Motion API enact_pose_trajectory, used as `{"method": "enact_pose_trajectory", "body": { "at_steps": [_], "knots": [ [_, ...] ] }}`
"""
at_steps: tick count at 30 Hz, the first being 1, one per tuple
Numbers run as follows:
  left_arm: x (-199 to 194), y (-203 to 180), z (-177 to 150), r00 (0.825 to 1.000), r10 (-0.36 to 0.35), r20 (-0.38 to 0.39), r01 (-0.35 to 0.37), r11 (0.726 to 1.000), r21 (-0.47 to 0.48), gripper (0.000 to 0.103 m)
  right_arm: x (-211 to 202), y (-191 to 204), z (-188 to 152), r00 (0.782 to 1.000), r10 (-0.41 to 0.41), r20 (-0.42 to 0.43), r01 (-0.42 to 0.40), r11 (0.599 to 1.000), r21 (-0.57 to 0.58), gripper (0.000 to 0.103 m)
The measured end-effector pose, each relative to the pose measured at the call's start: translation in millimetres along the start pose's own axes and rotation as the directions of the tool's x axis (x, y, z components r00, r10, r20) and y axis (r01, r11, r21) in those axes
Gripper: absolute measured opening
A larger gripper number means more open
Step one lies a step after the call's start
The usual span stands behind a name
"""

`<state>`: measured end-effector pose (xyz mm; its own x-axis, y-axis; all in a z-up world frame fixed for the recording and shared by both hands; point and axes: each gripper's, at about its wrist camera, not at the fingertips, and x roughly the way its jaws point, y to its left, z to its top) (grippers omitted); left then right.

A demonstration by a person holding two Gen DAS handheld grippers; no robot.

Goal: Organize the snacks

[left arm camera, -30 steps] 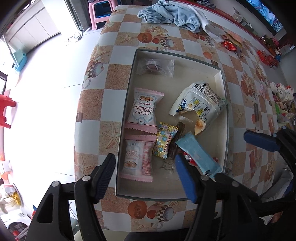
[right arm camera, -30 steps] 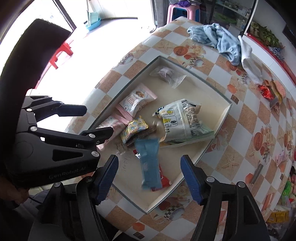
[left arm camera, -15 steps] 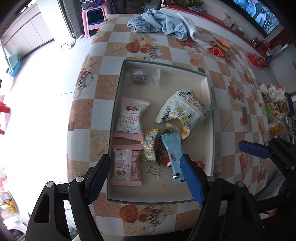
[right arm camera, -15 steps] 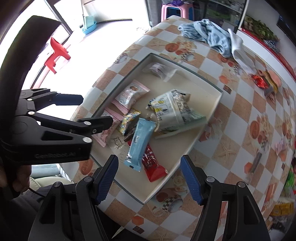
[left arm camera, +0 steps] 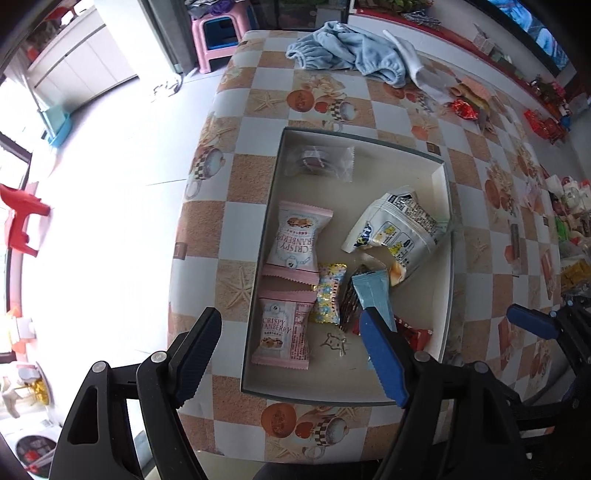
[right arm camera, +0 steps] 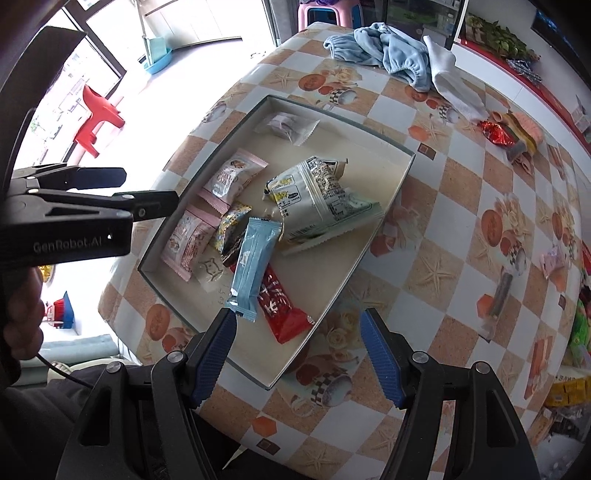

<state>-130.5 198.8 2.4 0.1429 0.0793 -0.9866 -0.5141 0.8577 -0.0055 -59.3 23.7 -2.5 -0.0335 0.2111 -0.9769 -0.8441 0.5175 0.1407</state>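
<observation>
A shallow cream tray (left arm camera: 441, 291) (right arm camera: 391, 192) on the checkered table holds several snacks: two pink cranberry packs (left arm camera: 297, 238) (left arm camera: 282, 334), a clear-wrapped cake (left arm camera: 319, 162), a white chip bag (left arm camera: 400, 229) (right arm camera: 317, 195), a yellow candy pack (left arm camera: 328, 293), a light blue bar (right arm camera: 253, 267) lying over a red pack (right arm camera: 282, 308). My left gripper (left arm camera: 291, 356) is open and empty above the tray's near edge. My right gripper (right arm camera: 297, 356) is open and empty above the tray's near corner.
A blue cloth (left arm camera: 343, 51) and white sock (right arm camera: 452, 83) lie at the table's far end. More loose snacks (right arm camera: 506, 134) (right arm camera: 496, 297) lie on the table right of the tray. Stools (left arm camera: 218, 35) stand on the floor beyond.
The light blue bar dropped from the air and came to rest in the tray over the red pack. Both grippers drew back a little, still open.
</observation>
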Motion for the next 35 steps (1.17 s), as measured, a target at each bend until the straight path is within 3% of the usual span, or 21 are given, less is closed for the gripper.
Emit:
{"method": "enact_pose_trajectory", "body": {
  "at_steps": [5, 8, 26, 31, 35],
  "knots": [
    [-6, 1, -1, 0.999, -0.046, -0.014, 0.045, 0.997, -0.06, 0.08, 0, -1, -1, 1.0, -0.003, 0.001, 0.003, 1.0, 0.002, 0.071],
    [-4, -6, -2, 0.993, -0.096, -0.066, 0.095, 0.995, -0.018, 0.08, -1, -1, -3, 1.0, -0.006, 0.0, 0.006, 1.0, 0.007, 0.071],
    [4, -15, -7, 0.992, -0.085, -0.09, 0.086, 0.996, 0.01, 0.08, -2, -2, -14, 1.0, -0.014, -0.009, 0.014, 0.999, 0.03, 0.071],
    [7, -19, -8, 0.997, -0.045, -0.07, 0.045, 0.999, -0.007, 0.081, -5, -6, -23, 0.999, -0.026, -0.026, 0.027, 0.999, 0.036, 0.071],
    [7, -44, -8, 0.997, -0.029, -0.067, 0.032, 0.999, 0.034, 0.081, -10, -27, -34, 0.999, -0.041, -0.026, 0.043, 0.996, 0.079, 0.071]
  ]
}}
